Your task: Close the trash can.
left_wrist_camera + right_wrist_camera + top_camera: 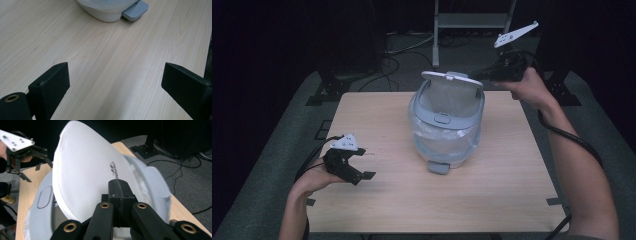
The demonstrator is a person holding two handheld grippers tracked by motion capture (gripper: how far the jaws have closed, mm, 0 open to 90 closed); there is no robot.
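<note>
Pressing closed against the bin lid [85,170], right gripper [120,192] nears its rim; left gripper [113,82] gapes, empty.

The table [377,200] has a pale wood-grain top, smooth and matt, with fine streaks running along it. On it, the pedal bin [447,135] is smooth light-grey plastic with a soft sheen; its raised lid [85,172] looks like satin white plastic with small dark print. Inside the bin's rim, a thin translucent plastic liner [432,131] is crinkled. At the bin's foot, the pedal [135,10] is grey plastic with a fine ribbed texture. The left gripper [360,172] and right gripper [120,191] are matt black plastic, the right one showing brass-coloured rivets.
</note>
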